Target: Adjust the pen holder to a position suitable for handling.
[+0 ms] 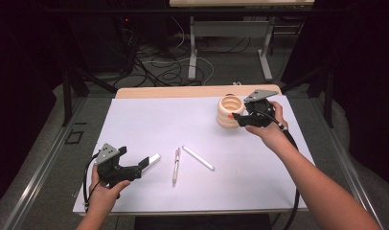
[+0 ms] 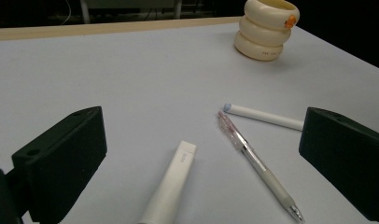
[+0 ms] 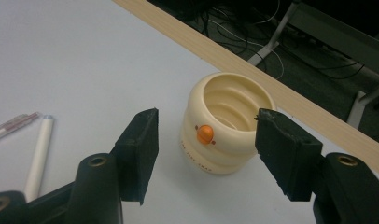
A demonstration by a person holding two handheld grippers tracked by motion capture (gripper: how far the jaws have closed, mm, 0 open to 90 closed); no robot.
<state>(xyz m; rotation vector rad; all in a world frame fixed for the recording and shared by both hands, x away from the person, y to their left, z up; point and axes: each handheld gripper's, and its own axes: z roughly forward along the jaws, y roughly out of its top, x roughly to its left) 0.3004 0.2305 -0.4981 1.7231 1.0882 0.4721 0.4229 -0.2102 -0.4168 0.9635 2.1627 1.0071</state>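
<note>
- At far right of the white sheet (image 1: pixel 149 120), the right gripper (image 1: pixel 240 118) sits just beside the cream ribbed pen cup (image 1: pixel 229 111), jaws spread wide. From the right gripper view the cup (image 3: pixel 222 128) stands upright ahead of and between the two jaws; no contact visible yet.
- Near the front-left edge, the left gripper (image 1: pixel 141 168) is also wide open, holding nothing. A white marker (image 1: pixel 151 160) lies flat just ahead of it; in the left gripper view the marker (image 2: pixel 171 184) runs up the gap between the jaws, not clamped.
- Step in hand, as I judge it: approach/line-up w/ both hands. Right going to steady the cup, left going for the first pen. No grasp made.
- Next move, prob.: left drops lower & forward so the pads straddle the marker barrel, then closes. Right eases in to close on the cup wall w/o tipping it. Marker lies flat, so jaws must come nearly down to the sheet.
- Container: cup interior (image 3: pixel 234 105) looks empty, ribbed walls & bottom on show, nothing standing in it. Orange dot on its front.
- Other items, loose on the sheet mid-table: clear pen (image 1: pixel 176 166) and white stick pen (image 1: pixel 198 157), near each other, not touching, well apart from the cup.
</note>
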